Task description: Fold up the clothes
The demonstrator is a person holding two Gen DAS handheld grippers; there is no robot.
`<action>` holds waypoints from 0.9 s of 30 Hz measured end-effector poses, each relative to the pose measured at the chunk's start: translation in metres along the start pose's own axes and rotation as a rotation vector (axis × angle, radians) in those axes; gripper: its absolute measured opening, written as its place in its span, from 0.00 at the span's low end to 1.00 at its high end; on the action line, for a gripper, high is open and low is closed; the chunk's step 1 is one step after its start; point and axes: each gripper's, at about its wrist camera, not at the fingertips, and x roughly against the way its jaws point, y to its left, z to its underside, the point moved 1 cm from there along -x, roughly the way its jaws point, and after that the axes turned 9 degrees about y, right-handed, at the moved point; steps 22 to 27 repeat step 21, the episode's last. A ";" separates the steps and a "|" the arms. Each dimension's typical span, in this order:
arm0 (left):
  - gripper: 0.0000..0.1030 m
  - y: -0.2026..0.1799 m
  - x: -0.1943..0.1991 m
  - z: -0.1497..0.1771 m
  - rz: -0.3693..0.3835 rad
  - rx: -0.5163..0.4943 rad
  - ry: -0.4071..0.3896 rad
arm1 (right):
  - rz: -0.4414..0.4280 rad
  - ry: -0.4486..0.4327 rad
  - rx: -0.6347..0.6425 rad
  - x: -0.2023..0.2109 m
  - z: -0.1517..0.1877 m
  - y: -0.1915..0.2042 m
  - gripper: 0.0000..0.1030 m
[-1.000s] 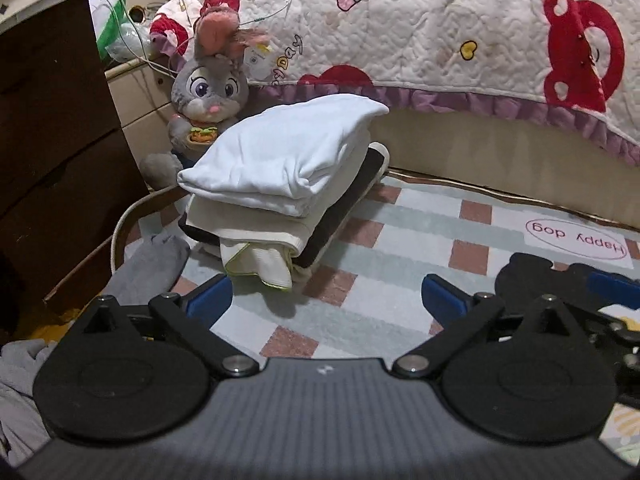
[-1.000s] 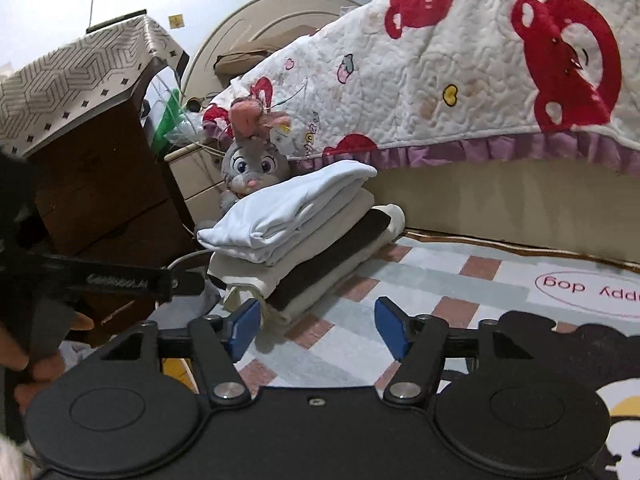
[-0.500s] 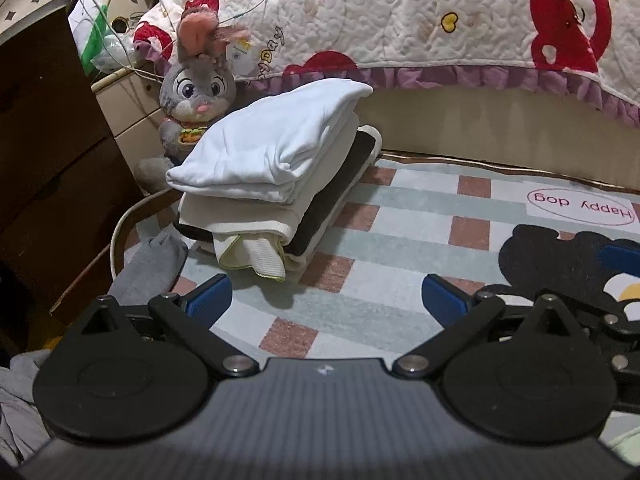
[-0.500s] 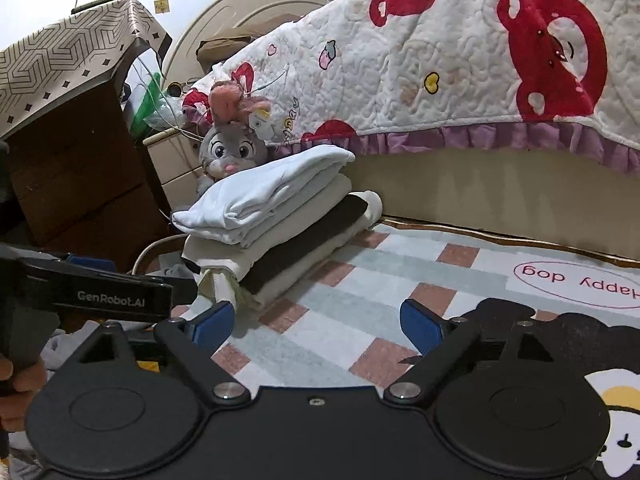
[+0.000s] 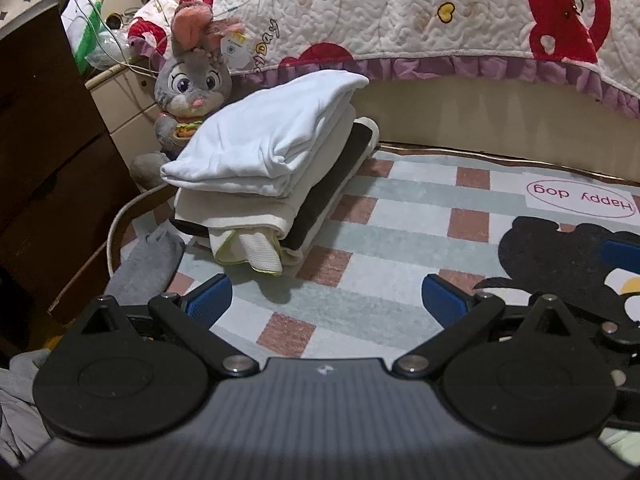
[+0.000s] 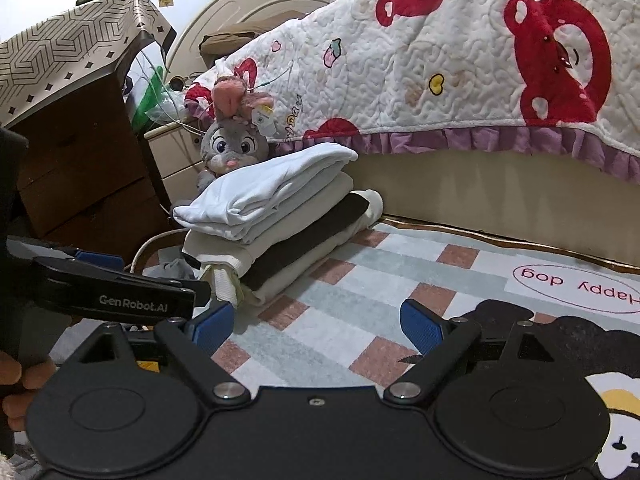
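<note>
A stack of folded clothes lies on the checked rug by the bed, with a white garment on top and cream and dark layers under it. The same stack shows in the right wrist view. My left gripper hovers open in front of the stack, nothing between its blue pads. My right gripper is also open and empty, a short way from the stack. The left gripper appears side-on at the left of the right wrist view, held by a hand. A loose grey garment lies left of the stack.
A grey plush rabbit sits behind the stack against the bed with its quilt. A dark wooden dresser stands at the left. The rug bears a black dog print. A white cable curves along the rug's left edge.
My right gripper's jaws have spread wider. The left gripper has shifted a little, so more of the rug's dog print shows. The stack has not moved.
</note>
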 end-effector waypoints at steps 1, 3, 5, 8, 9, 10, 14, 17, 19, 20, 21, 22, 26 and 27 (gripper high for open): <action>1.00 0.000 -0.001 0.000 0.003 0.000 0.006 | 0.001 0.002 -0.002 0.000 0.000 0.000 0.90; 1.00 0.001 -0.003 0.000 0.009 0.000 0.018 | 0.003 0.006 -0.006 -0.001 0.001 -0.001 0.90; 1.00 0.002 -0.005 0.001 0.013 0.004 0.024 | 0.008 0.010 -0.011 -0.002 0.001 -0.002 0.90; 1.00 0.002 -0.005 0.001 0.014 0.004 0.027 | 0.009 0.015 -0.018 -0.004 0.002 -0.003 0.90; 1.00 0.001 -0.005 0.001 0.013 0.002 0.027 | 0.010 0.017 -0.020 -0.004 0.002 -0.003 0.90; 1.00 0.001 -0.005 0.001 0.013 0.000 0.028 | 0.013 0.020 -0.023 -0.005 0.002 -0.004 0.90; 1.00 0.002 -0.005 0.001 0.011 -0.001 0.030 | 0.015 0.029 -0.045 -0.006 0.002 -0.007 0.90; 1.00 0.002 -0.006 0.000 0.009 -0.001 0.035 | 0.018 0.032 -0.044 -0.007 0.003 -0.007 0.90; 1.00 0.002 -0.005 0.001 -0.004 -0.002 0.031 | 0.020 0.033 -0.043 -0.007 0.003 -0.008 0.90; 1.00 0.002 -0.004 0.001 -0.012 -0.002 0.028 | 0.021 0.034 -0.044 -0.007 0.003 -0.008 0.90; 1.00 0.002 -0.003 0.001 -0.015 -0.002 0.024 | 0.022 0.035 -0.045 -0.008 0.003 -0.008 0.90; 1.00 0.002 -0.003 0.001 -0.015 -0.002 0.024 | 0.022 0.035 -0.045 -0.008 0.003 -0.008 0.90; 1.00 0.002 -0.003 0.001 -0.015 -0.002 0.024 | 0.022 0.035 -0.045 -0.008 0.003 -0.008 0.90; 1.00 0.002 -0.003 0.001 -0.015 -0.002 0.024 | 0.022 0.035 -0.045 -0.008 0.003 -0.008 0.90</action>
